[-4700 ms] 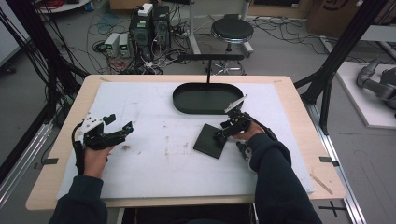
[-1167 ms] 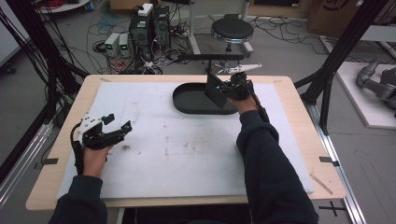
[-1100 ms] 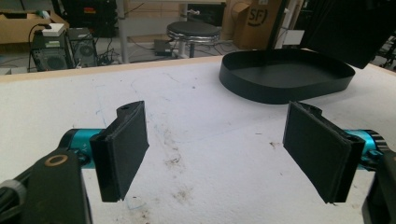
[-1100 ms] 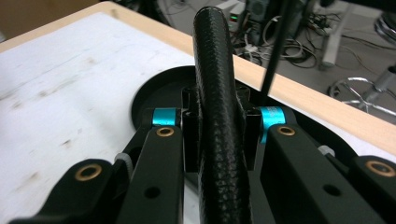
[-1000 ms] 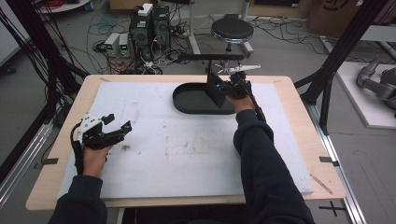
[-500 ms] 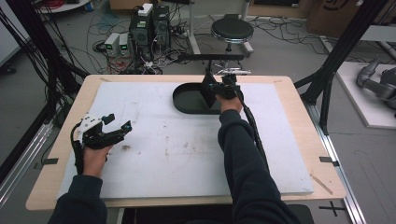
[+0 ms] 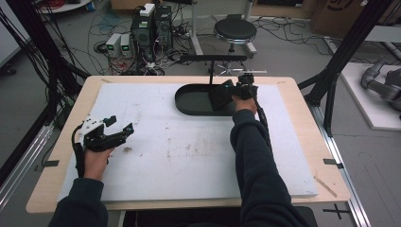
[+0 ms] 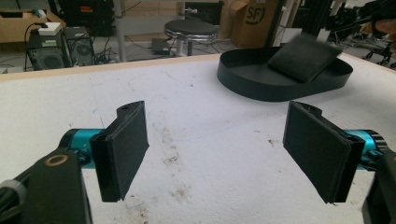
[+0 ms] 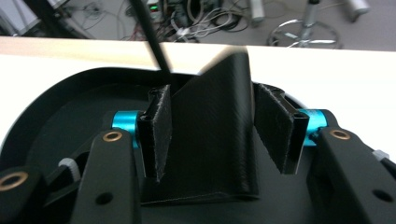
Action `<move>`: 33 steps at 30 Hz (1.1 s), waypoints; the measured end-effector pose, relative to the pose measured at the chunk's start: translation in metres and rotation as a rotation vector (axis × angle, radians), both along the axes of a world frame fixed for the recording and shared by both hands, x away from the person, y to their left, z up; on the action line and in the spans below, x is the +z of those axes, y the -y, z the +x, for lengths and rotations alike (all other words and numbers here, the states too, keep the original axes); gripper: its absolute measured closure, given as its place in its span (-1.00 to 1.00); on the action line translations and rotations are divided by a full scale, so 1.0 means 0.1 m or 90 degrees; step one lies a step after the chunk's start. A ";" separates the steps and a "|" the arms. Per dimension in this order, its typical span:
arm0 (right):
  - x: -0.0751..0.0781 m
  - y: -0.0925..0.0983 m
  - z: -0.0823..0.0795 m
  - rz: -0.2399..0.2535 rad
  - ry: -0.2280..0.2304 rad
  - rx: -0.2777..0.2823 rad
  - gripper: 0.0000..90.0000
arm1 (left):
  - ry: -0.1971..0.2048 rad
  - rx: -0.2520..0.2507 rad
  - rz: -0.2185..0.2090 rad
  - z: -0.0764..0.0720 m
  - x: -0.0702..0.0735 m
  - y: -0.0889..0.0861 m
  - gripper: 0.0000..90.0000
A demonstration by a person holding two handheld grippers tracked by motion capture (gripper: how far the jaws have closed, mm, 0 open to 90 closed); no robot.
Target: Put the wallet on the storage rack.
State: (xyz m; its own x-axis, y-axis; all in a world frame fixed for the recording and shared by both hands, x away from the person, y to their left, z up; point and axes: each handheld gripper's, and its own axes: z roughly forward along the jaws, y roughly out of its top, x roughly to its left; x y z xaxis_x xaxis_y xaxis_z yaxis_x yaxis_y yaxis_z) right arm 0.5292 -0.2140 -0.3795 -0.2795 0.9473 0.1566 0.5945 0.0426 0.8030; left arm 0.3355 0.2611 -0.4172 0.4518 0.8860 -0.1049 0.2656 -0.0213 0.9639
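Note:
A flat black wallet-like pad leans tilted in the right end of the black oval tray at the back of the table. My right gripper hovers over that end of the tray, open. In the right gripper view its jaws stand apart on either side of the pad, above the tray floor. My left gripper rests open over the white mat at the left, holding nothing. The left gripper view shows the tray and the pad farther off.
A white mat covers most of the wooden tabletop and has dirty marks near its middle. A thin black post with a crossbar rises behind the tray. Beyond the table stand a stool and computer boxes among cables.
The right gripper lifted the pad off the mat, carried it to the tray and shifted left over the tray's right end. Its jaws now stand apart. The left gripper stayed put.

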 end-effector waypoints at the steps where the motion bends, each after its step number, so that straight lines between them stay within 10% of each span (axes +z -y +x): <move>1: 0.03 0.05 -0.02 0.003 0.005 -0.007 -0.01 | 0.000 0.000 0.001 0.00 0.00 0.00 -0.51; 9: 0.38 0.45 -0.24 -0.030 0.043 0.011 -0.03 | -0.001 0.000 0.004 0.00 0.00 0.00 -0.51; 17: 0.56 0.76 -0.81 -0.097 0.043 0.102 -0.28 | 0.000 0.001 0.003 -0.01 0.00 0.01 -0.51; 24: 0.43 0.90 -1.48 -0.119 0.097 0.157 -0.49 | 0.006 0.011 -0.007 -0.04 -0.01 -0.02 -0.53; 33: 0.14 0.83 -1.81 -0.132 0.079 0.180 -0.52 | 0.005 0.014 -0.006 -0.06 0.00 0.00 -0.54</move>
State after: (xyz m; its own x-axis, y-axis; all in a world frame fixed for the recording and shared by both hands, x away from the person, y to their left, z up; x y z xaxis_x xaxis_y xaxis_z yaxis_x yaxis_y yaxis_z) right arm 0.3484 -0.2975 -0.3658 -0.5397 0.8379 -0.0813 0.4350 0.3603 0.8252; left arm 0.3298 0.2614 -0.4173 0.4334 0.8946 -0.1089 0.2578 -0.0073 0.9662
